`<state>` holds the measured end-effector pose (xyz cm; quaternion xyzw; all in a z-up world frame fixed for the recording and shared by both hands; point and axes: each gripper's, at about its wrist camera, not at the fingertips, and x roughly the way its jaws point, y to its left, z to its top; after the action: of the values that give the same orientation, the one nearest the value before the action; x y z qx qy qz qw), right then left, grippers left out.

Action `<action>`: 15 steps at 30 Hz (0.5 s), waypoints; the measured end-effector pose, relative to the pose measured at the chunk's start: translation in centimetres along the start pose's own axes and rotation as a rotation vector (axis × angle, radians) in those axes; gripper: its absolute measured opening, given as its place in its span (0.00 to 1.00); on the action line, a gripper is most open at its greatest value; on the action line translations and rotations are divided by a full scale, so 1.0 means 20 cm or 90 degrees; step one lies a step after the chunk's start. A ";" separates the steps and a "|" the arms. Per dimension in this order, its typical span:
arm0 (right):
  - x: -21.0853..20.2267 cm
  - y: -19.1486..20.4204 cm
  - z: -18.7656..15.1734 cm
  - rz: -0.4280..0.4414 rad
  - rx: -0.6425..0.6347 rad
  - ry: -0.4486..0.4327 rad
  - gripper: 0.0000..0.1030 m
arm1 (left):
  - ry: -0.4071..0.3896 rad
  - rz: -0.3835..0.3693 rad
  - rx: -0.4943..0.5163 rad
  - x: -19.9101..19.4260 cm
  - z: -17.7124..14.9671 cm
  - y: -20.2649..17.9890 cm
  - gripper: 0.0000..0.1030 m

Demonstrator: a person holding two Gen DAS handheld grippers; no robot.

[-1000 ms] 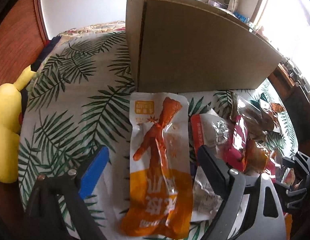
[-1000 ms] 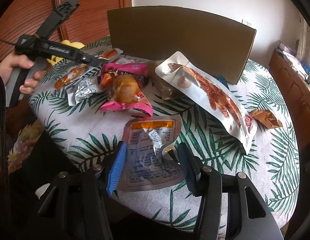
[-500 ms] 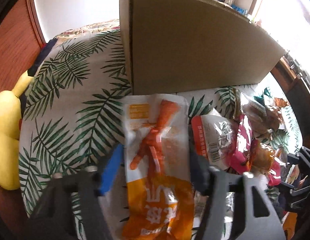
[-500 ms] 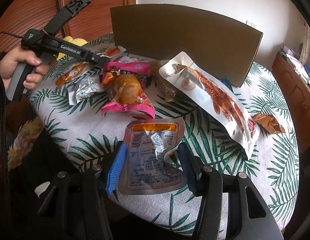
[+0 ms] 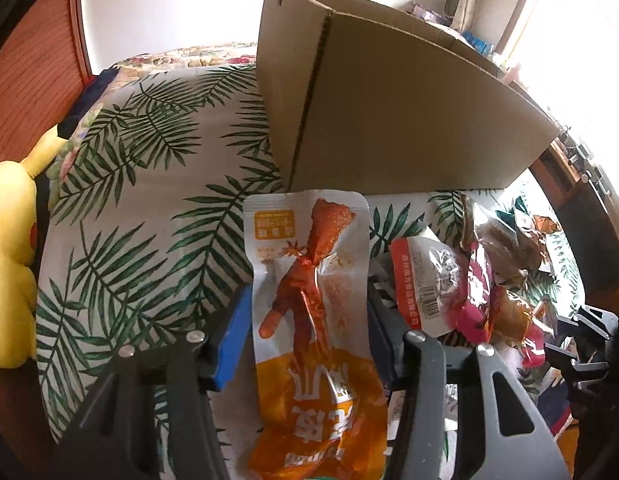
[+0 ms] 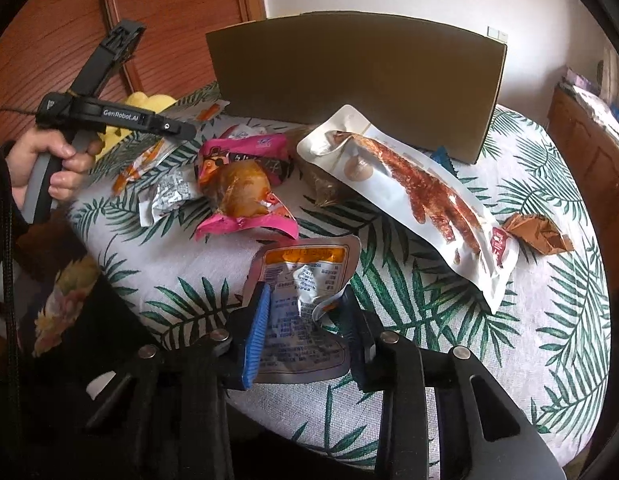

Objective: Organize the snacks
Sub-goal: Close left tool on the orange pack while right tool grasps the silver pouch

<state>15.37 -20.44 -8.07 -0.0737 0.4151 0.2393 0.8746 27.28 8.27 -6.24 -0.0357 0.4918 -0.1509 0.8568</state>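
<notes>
**Both jaws closing on flat pouches; box lies straight ahead**

Left wrist view: the left hand-held gripper stands at medium width, jaws closing on the orange chicken-foot pouch. The pouch lies between the fingers, long axis running along them toward the cardboard box, which stands just beyond the pouch's far end. Whether the pads already press its edges I cannot tell. The pouch is glossy film, flat, with rounded corners. A heap of crinkled wrappers lies to the right on the leaf-print surface.

Right wrist view: the right hand-held gripper is narrow, jaws closing on the silver foil pouch. Its near half is between the fingers and the foil buckles there, so the pads appear to bite. The long axis points ahead toward the box. A long white pouch lies diagonally to the right, with the pink wrapper ahead-left. The box is nearer the left hand.
</notes>
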 end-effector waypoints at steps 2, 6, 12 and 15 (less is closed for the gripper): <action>-0.01 0.00 0.00 -0.002 0.002 -0.009 0.31 | -0.011 -0.003 -0.004 -0.02 0.00 0.00 0.51; -0.05 -0.02 -0.01 -0.002 0.005 -0.025 0.21 | -0.035 -0.010 -0.011 -0.07 -0.02 0.01 0.51; -0.07 -0.03 -0.01 -0.018 -0.005 -0.034 0.20 | -0.067 -0.012 -0.008 -0.13 -0.02 -0.01 0.51; -0.12 -0.03 0.00 -0.019 0.002 -0.048 0.20 | -0.087 -0.015 -0.005 -0.19 -0.02 -0.03 0.51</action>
<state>14.36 -21.81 -6.28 -0.0698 0.3812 0.2282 0.8932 25.00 8.93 -3.18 -0.0555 0.4321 -0.1562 0.8865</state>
